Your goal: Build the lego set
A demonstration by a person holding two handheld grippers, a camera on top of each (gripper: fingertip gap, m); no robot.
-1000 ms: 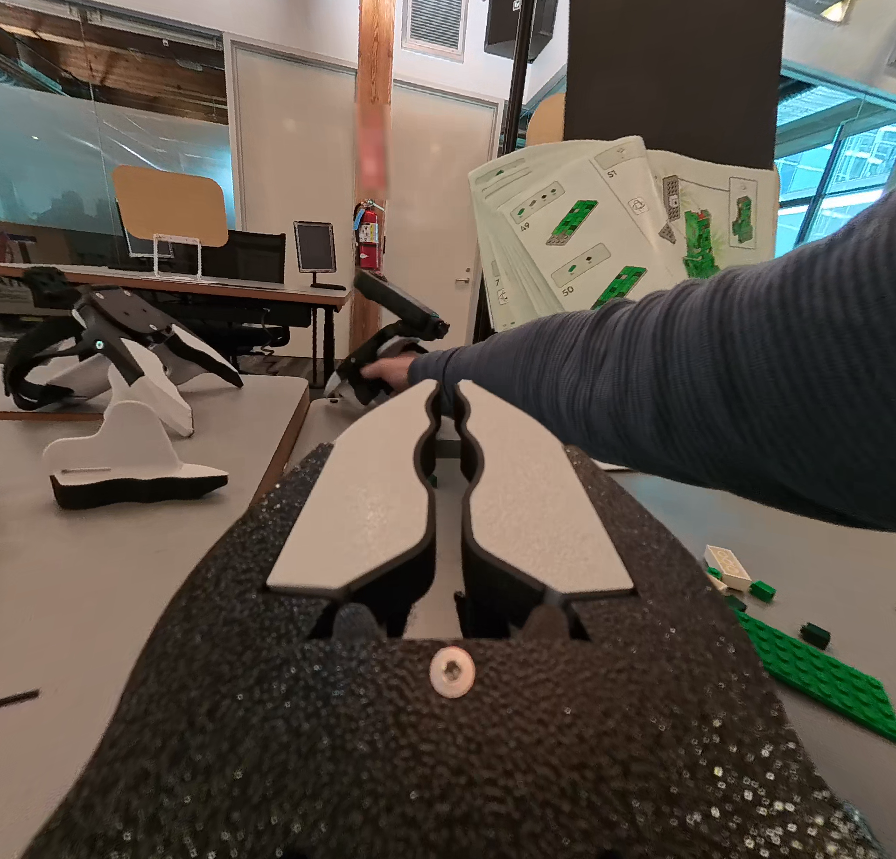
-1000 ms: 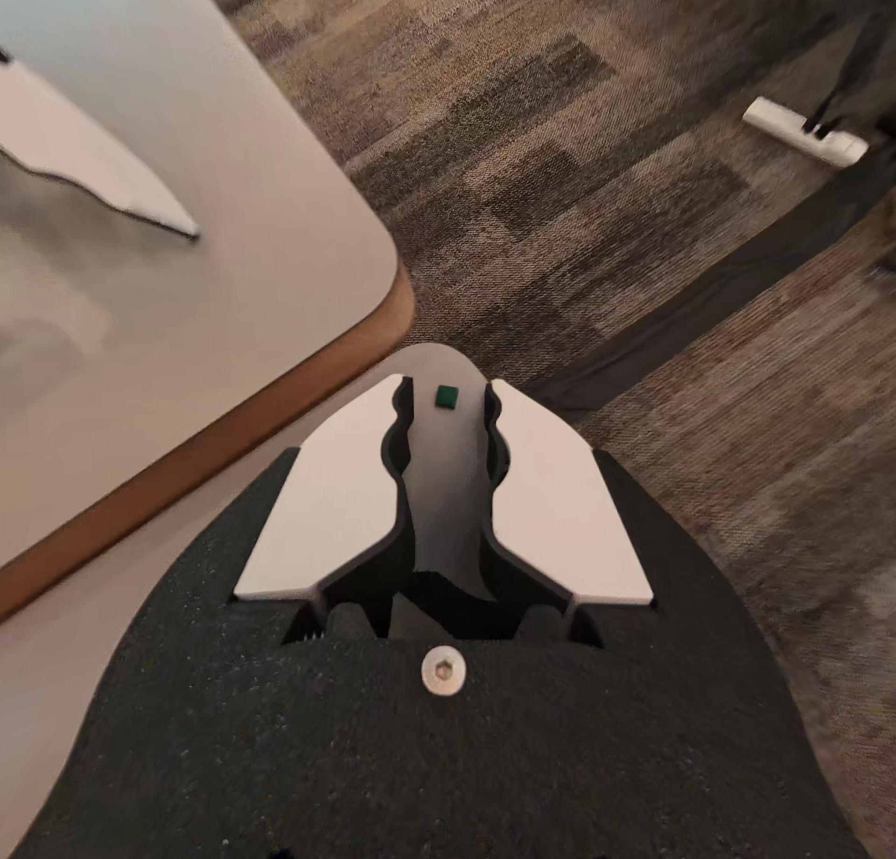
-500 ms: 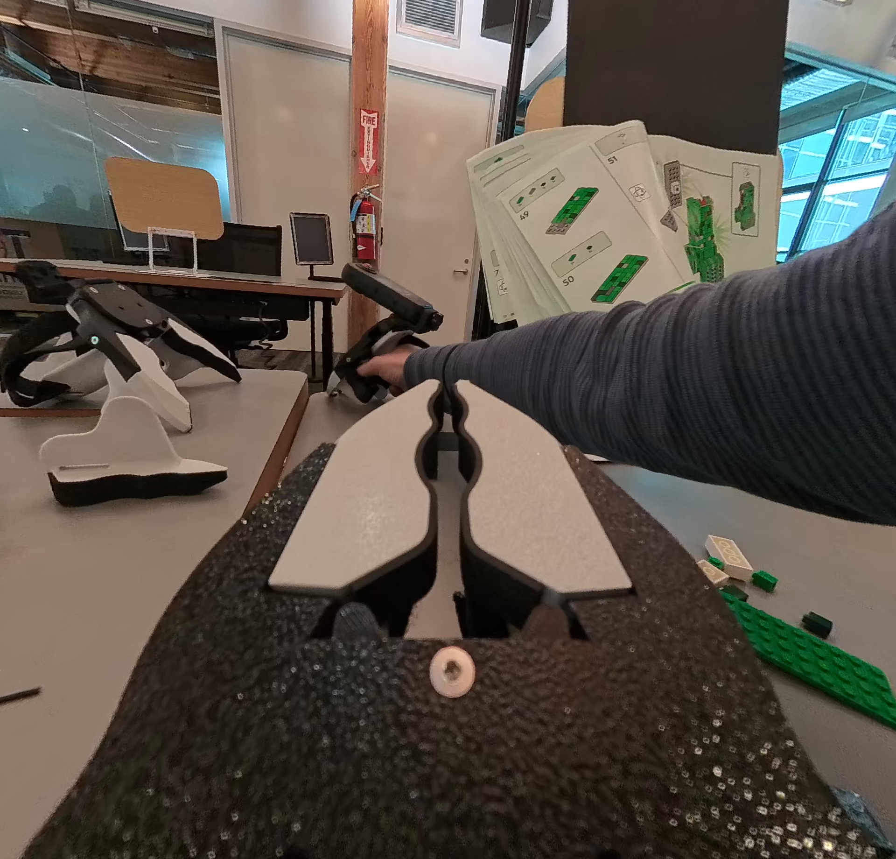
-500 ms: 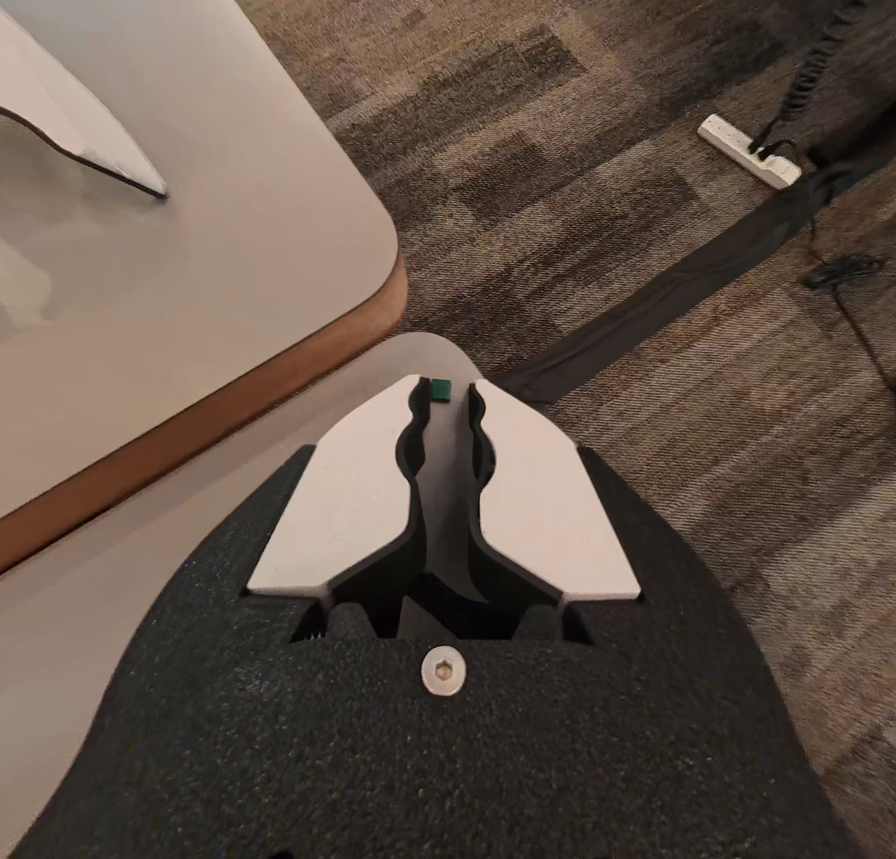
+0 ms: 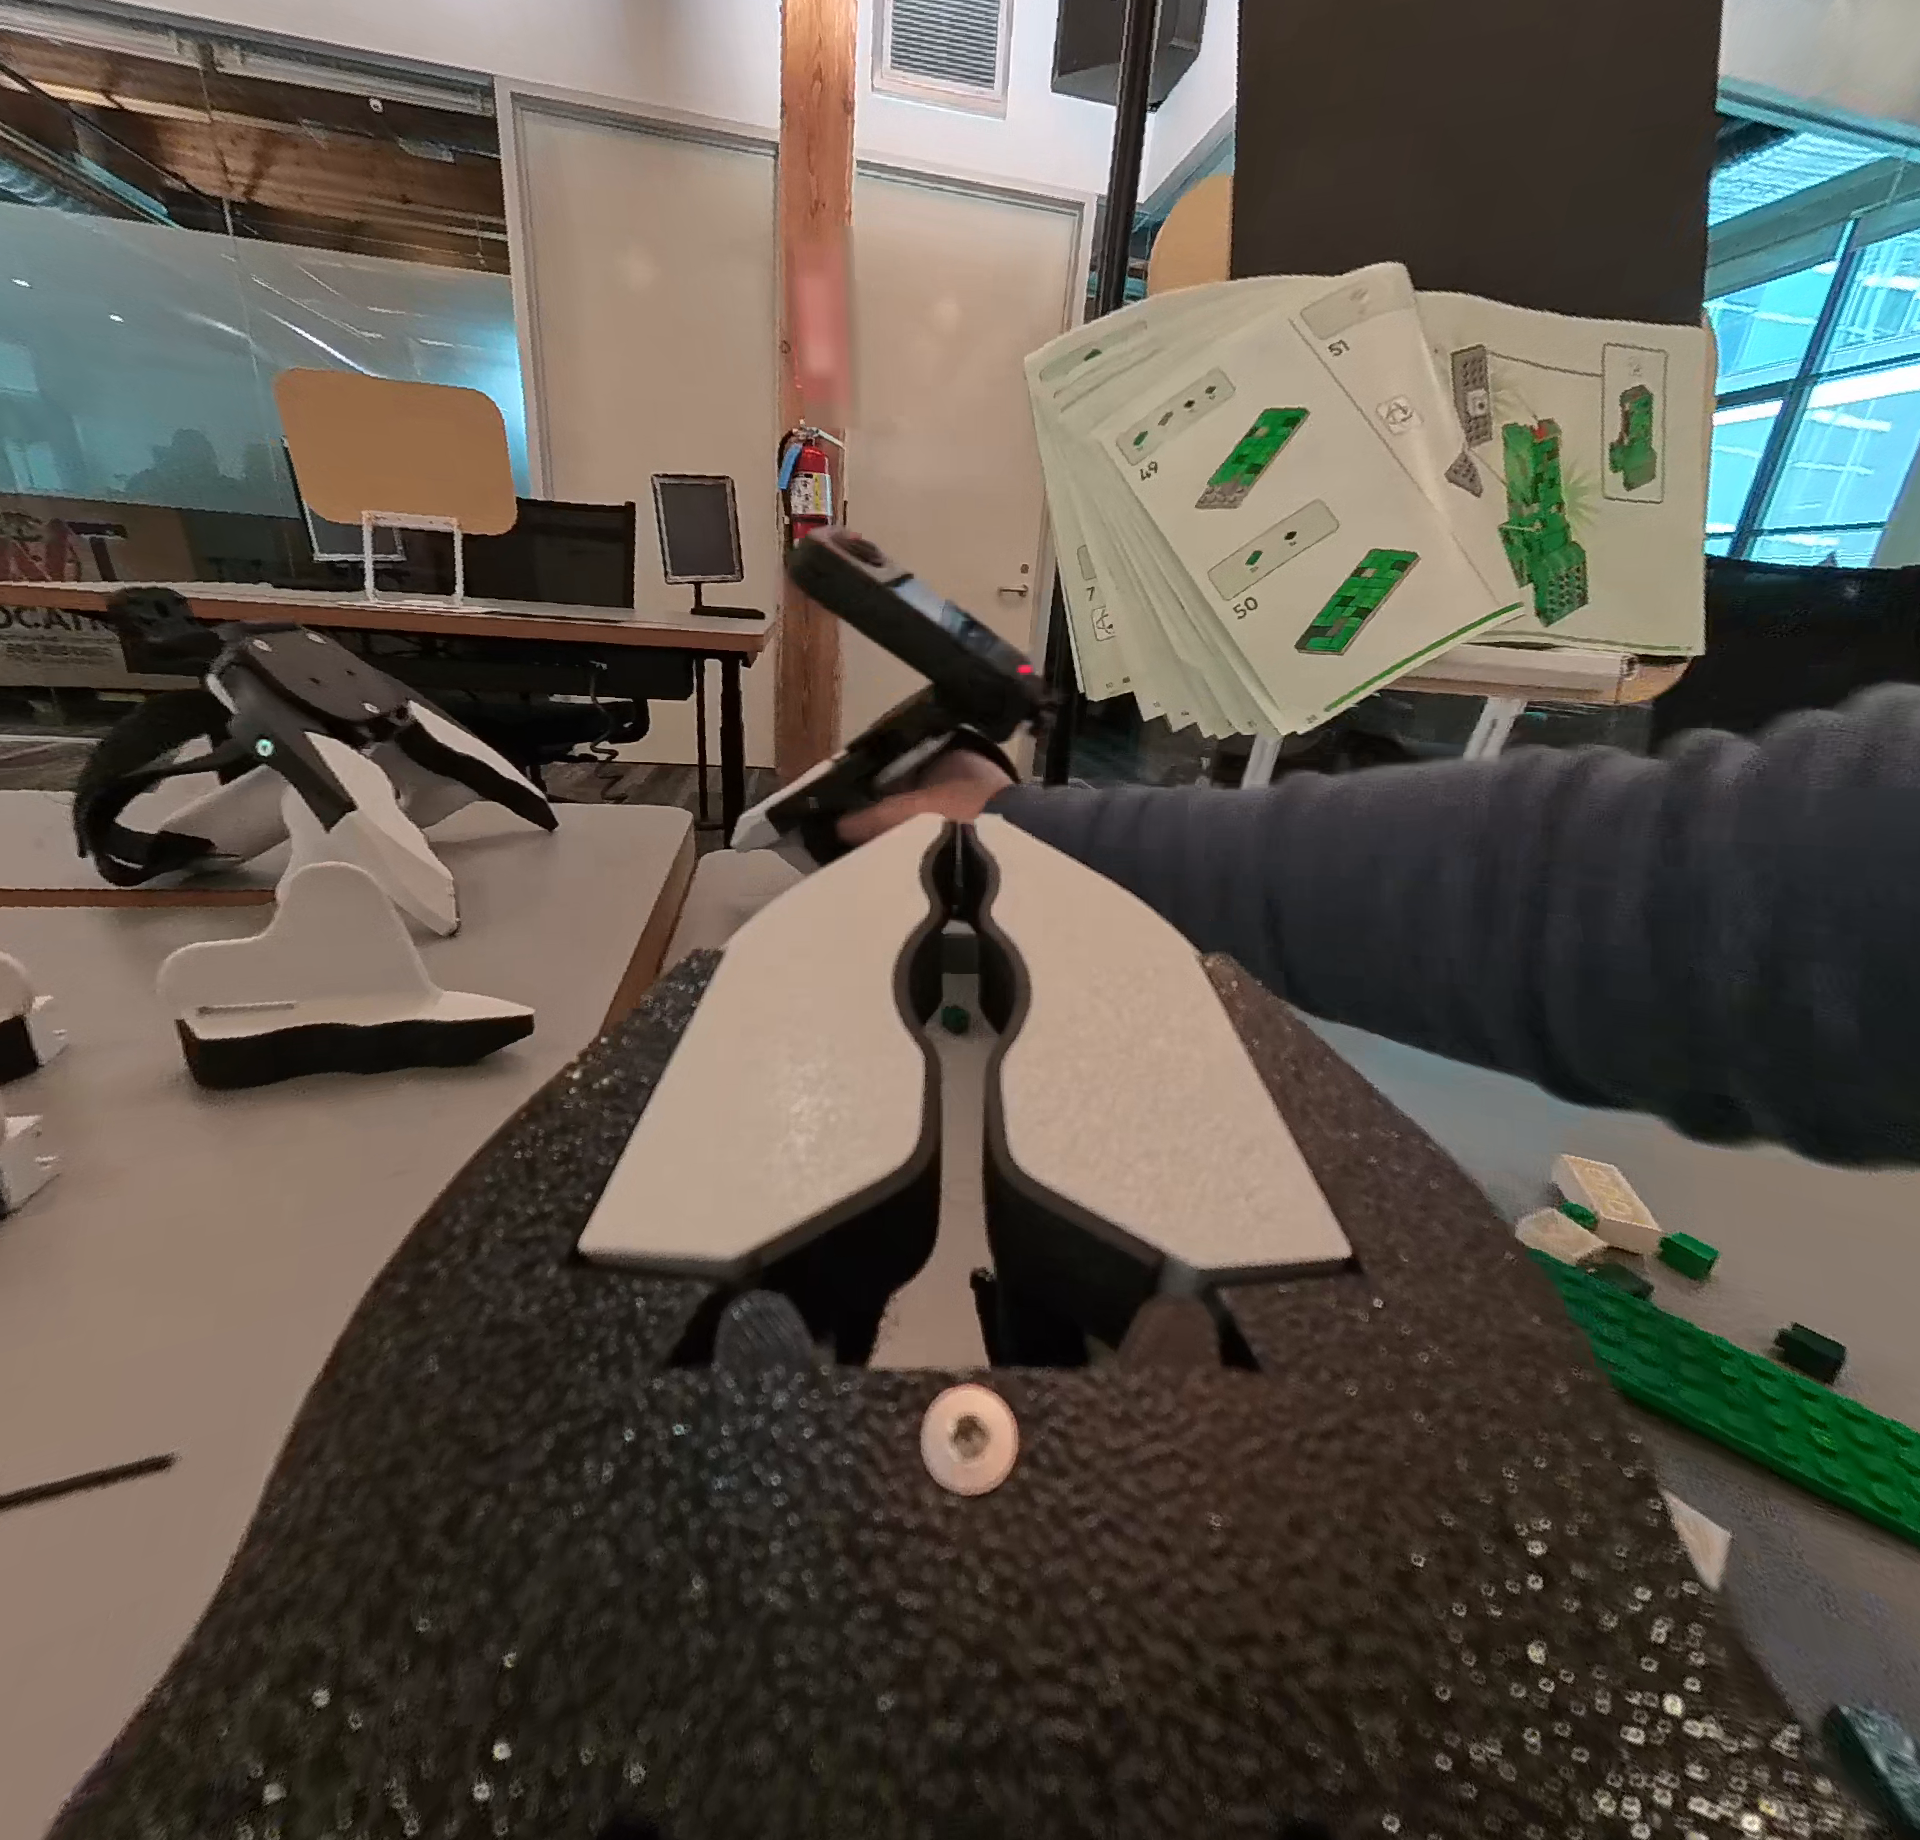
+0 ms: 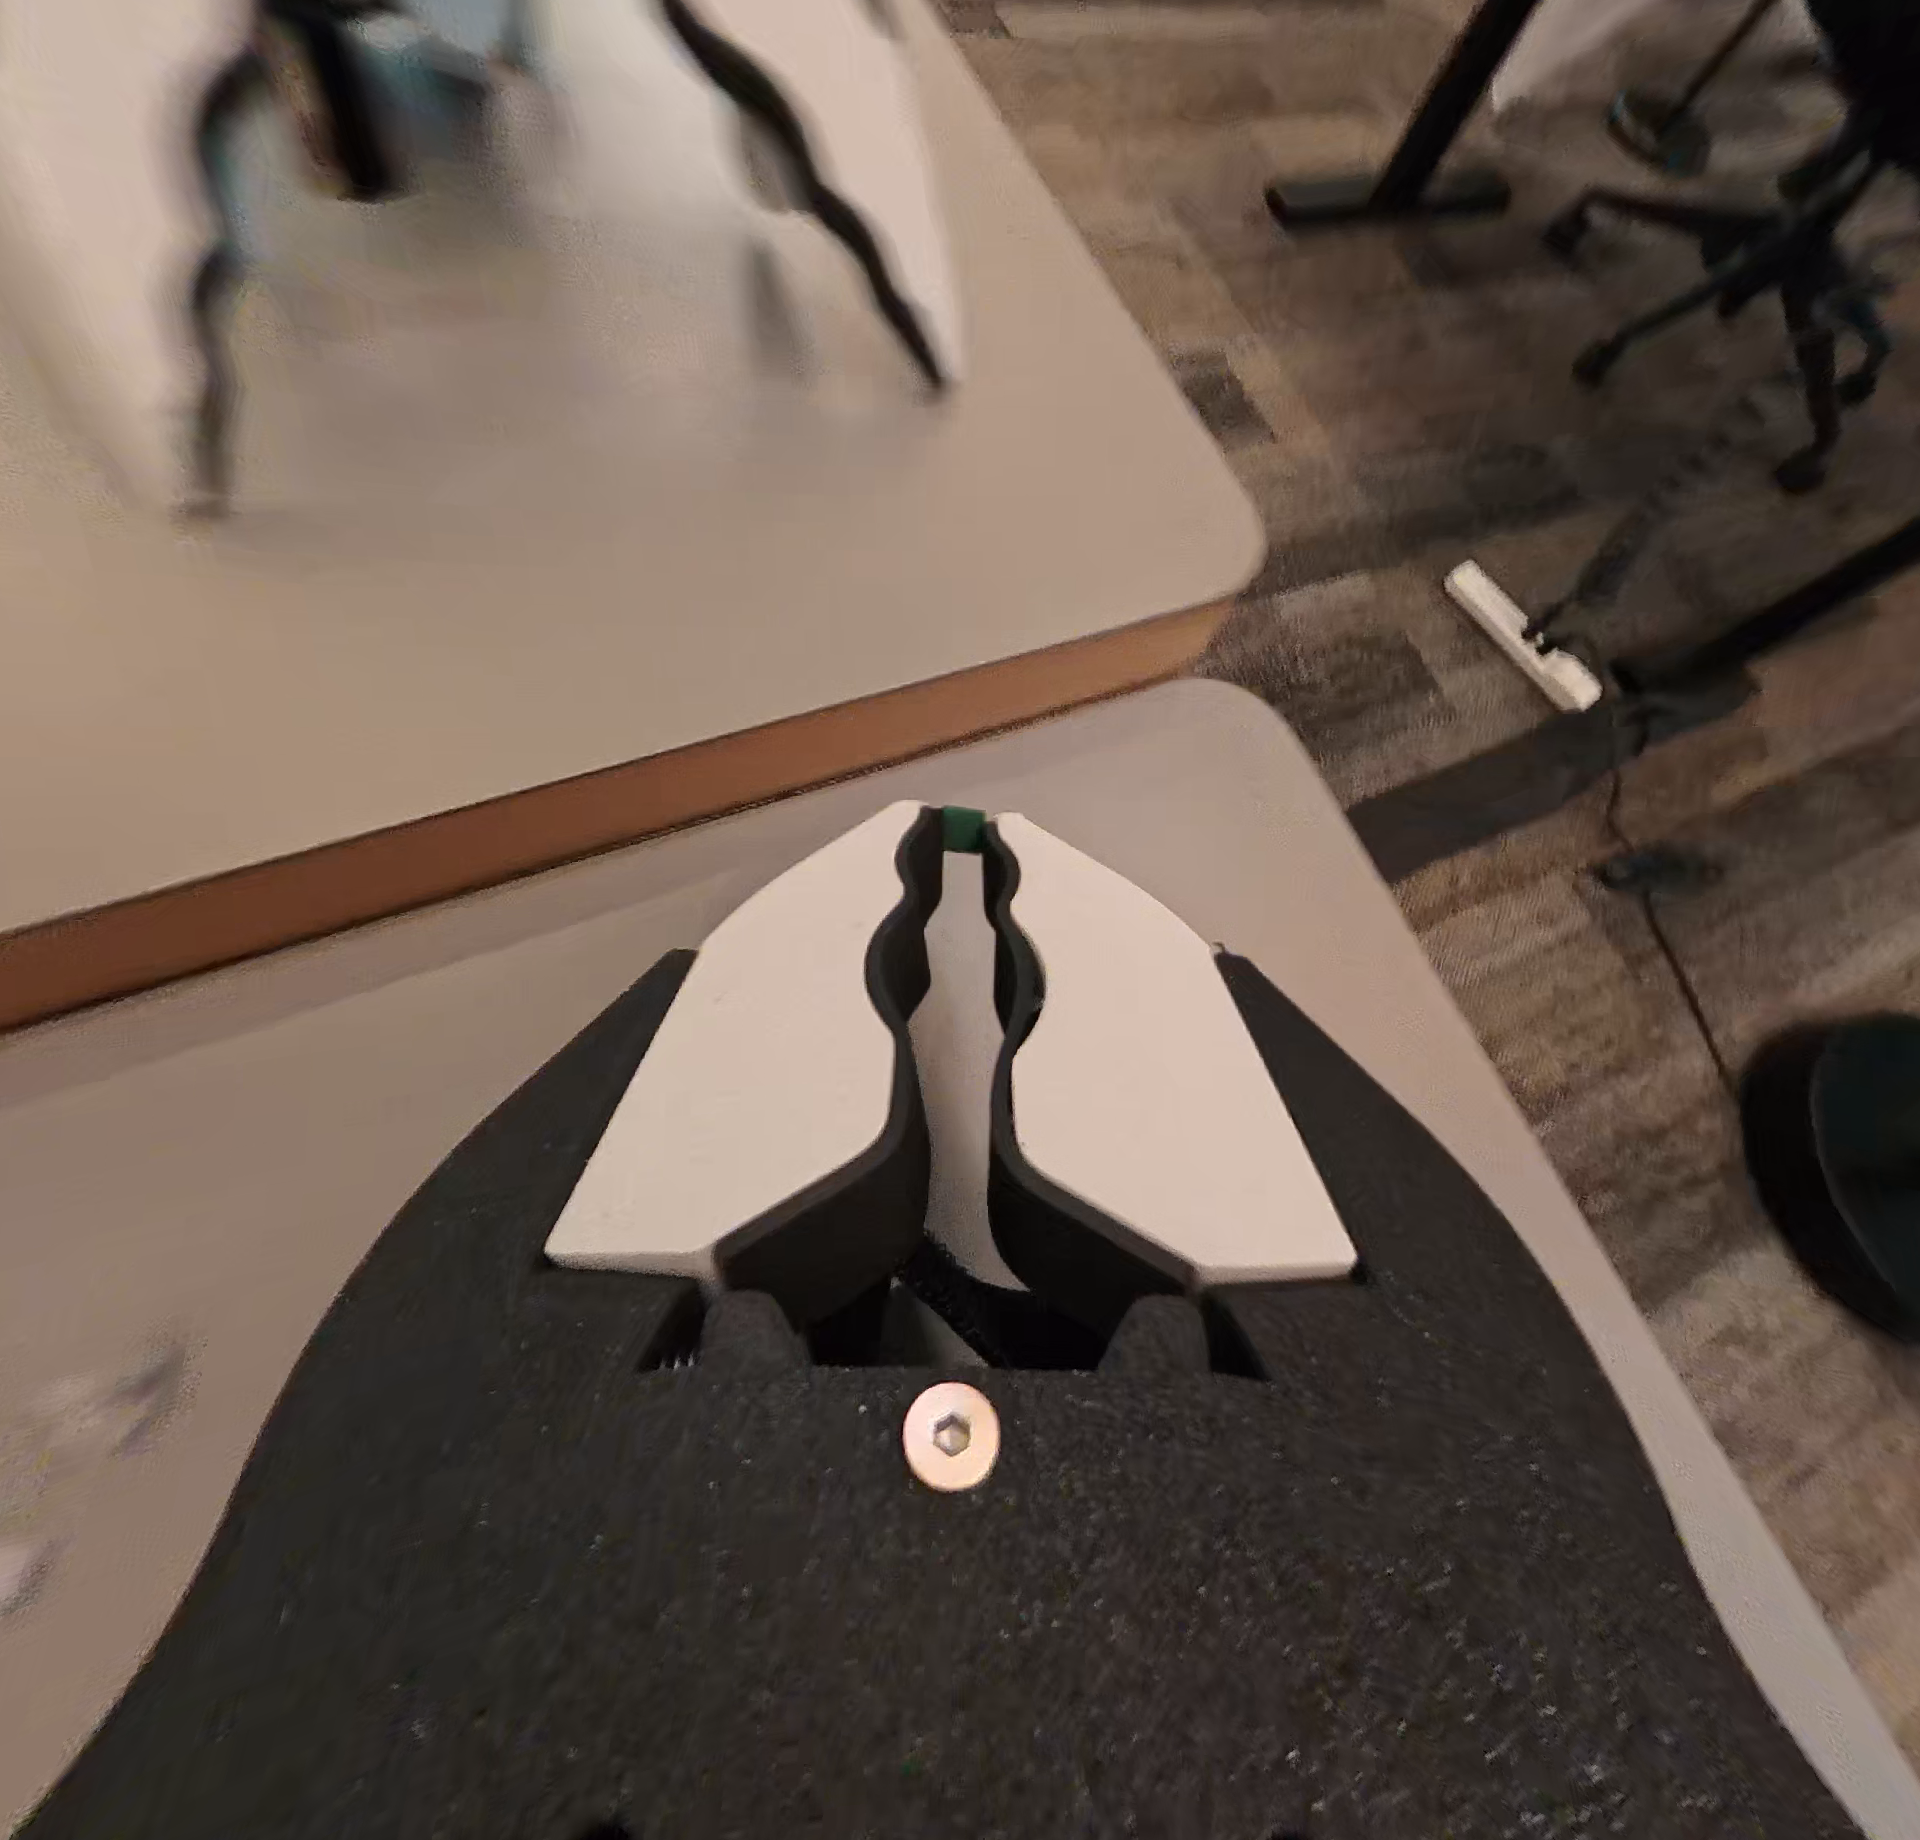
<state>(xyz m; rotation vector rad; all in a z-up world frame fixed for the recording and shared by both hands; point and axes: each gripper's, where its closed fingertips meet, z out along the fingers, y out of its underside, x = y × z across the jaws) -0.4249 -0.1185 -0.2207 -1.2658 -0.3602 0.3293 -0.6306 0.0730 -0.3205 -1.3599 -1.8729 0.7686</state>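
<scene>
Our right gripper (image 6: 961,822) is closed on a tiny green brick (image 6: 960,828), pinched at the very tips of its fingers (image 6: 1049,860), with both pads against its sides. Our left gripper (image 5: 954,834) has its tips fully together with nothing between them, and it hangs low over the table (image 5: 312,1219).

The main risk, as we judge it, is losing the brick. It is small and caught only at the extreme tip, so a slight twist or slackening of the squeeze could let it pop out. The right gripper sits over the rounded table corner (image 6: 1278,751), close to the edge, so a dropped brick could bounce onto the carpet (image 6: 1558,959), where it would be hard to find among the dark patches. Our right arm (image 5: 1455,917) also crosses in front of the left gripper, so the two could knock together.

The surface is a plain grey table with a brown edge; a second table (image 6: 623,502) butts against it. On the right lie a green baseplate (image 5: 1756,1395) and a few loose bricks (image 5: 1605,1193). Spare grippers on stands (image 5: 312,751) rest on the left. An open instruction booklet (image 5: 1299,502) stands behind. The room is an office with glass partitions, a wooden post (image 5: 816,180), a fire extinguisher (image 5: 808,486), desks, a power strip (image 6: 1522,647) and a chair base (image 6: 1766,263).
</scene>
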